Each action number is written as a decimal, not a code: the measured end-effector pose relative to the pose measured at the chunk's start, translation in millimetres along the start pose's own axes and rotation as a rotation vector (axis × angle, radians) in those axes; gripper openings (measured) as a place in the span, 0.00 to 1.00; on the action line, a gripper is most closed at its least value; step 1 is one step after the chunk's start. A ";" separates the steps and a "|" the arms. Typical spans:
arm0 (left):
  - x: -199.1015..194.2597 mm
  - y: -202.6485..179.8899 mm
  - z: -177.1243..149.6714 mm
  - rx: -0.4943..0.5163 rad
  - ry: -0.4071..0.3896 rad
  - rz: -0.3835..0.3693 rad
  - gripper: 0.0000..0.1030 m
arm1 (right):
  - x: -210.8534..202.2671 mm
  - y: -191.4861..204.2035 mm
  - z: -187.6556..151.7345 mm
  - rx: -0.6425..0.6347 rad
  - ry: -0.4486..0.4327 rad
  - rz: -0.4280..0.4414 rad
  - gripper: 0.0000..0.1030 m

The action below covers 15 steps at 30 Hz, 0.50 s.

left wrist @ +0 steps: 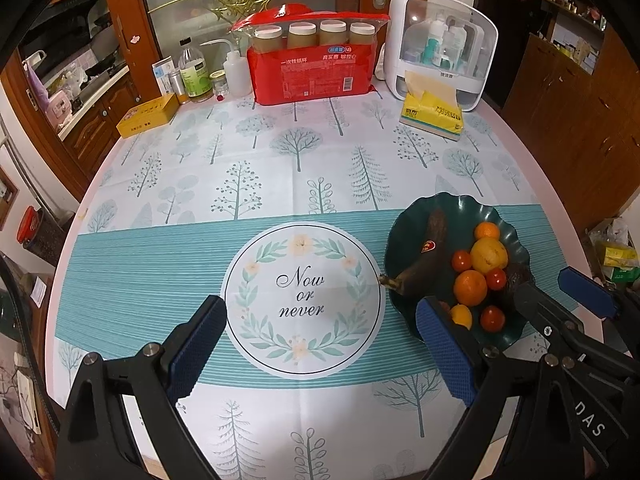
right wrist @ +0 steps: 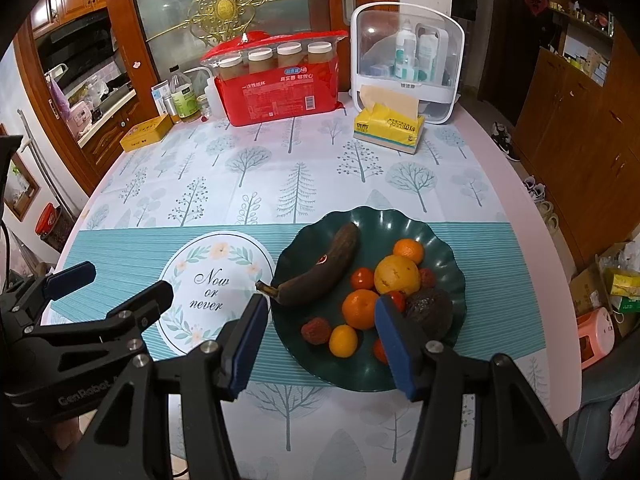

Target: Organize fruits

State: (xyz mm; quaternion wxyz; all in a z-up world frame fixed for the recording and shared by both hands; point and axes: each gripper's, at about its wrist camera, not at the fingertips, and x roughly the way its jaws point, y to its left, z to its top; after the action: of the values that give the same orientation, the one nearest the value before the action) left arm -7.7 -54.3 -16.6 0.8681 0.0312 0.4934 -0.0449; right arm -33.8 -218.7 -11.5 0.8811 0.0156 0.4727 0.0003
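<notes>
A dark green scalloped plate (right wrist: 440, 236) (left wrist: 464, 204) on the table's near right holds a blackened banana (right wrist: 320, 270) (left wrist: 430, 252), a large orange (right wrist: 397, 274) (left wrist: 489, 255), small mandarins (right wrist: 360, 308), cherry tomatoes (right wrist: 362, 278), a dark avocado (right wrist: 430, 312) and a lychee (right wrist: 316, 330). My left gripper (left wrist: 320, 340) is open and empty above the "Now or never" print, left of the plate. My right gripper (right wrist: 320, 340) is open and empty, hovering over the plate's near edge.
At the table's far side stand a red pack of paper cups (right wrist: 280, 92), a white cosmetics case (right wrist: 408, 64), a yellow tissue pack (right wrist: 390, 130), bottles (right wrist: 182, 98) and a yellow tin (right wrist: 146, 134). The table's edge runs along the right, with floor clutter beyond.
</notes>
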 end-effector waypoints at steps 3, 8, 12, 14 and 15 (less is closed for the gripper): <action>-0.7 1.9 0.1 0.003 -0.002 -0.001 0.92 | 0.1 -0.2 0.2 -0.001 0.000 0.000 0.55; -1.5 4.1 1.8 0.007 -0.006 -0.007 0.92 | 0.2 0.1 0.4 -0.001 0.000 -0.001 0.55; -2.0 6.1 3.5 0.012 -0.010 -0.016 0.92 | -1.2 5.9 -0.3 0.004 0.002 -0.009 0.55; -1.8 5.9 3.5 0.012 -0.010 -0.015 0.92 | -0.5 9.1 -0.2 0.008 0.008 -0.013 0.55; -1.8 5.2 3.3 0.010 -0.010 -0.014 0.92 | -0.4 9.9 0.1 0.011 0.010 -0.015 0.55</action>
State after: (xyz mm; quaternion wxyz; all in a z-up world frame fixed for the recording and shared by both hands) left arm -5.2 -49.4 -13.3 0.8700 0.0320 0.4891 -0.0536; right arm -33.8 -208.9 -10.8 0.8787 0.0171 0.4770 -0.0088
